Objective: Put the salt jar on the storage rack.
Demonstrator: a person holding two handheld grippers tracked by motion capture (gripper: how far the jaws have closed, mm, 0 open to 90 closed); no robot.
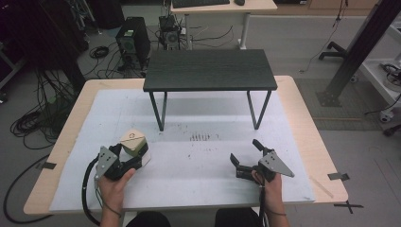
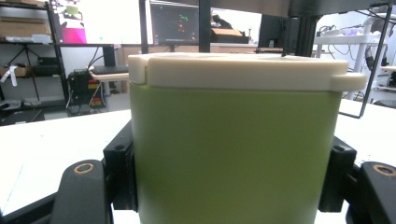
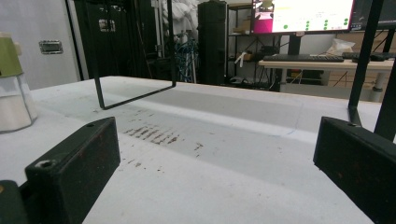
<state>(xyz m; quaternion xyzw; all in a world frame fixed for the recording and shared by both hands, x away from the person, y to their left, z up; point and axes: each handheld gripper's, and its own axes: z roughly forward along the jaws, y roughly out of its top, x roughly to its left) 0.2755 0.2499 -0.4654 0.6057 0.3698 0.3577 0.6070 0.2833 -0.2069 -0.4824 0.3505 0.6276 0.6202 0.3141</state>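
The left gripper sits at the near left of the white mat, held in the person's left hand, and its jaws are clamped on a green container with a cream lid. In the left gripper view the container's green wall stands upright between the two black pads, which press on its left and right sides, and the cream lid sits on top with a small tab jutting at each end. Beneath the green part, the right gripper view shows a pale, clear-looking lower section resting on the mat.

To the right of the container, well apart from it along the near edge of the mat, the right gripper is held in the person's right hand. Its jaws stand wide open with nothing between them; in the right gripper view the two black pads frame bare mat.

Farther out from the container, towards the middle of the mat, lies a patch of small dark scuff marks. Beyond those marks stands a small black table on thin metal legs, its feet on the mat's far half. The mat itself lies on a light wooden tabletop. Behind the small black table, on the floor, are a black computer tower and loose cables.
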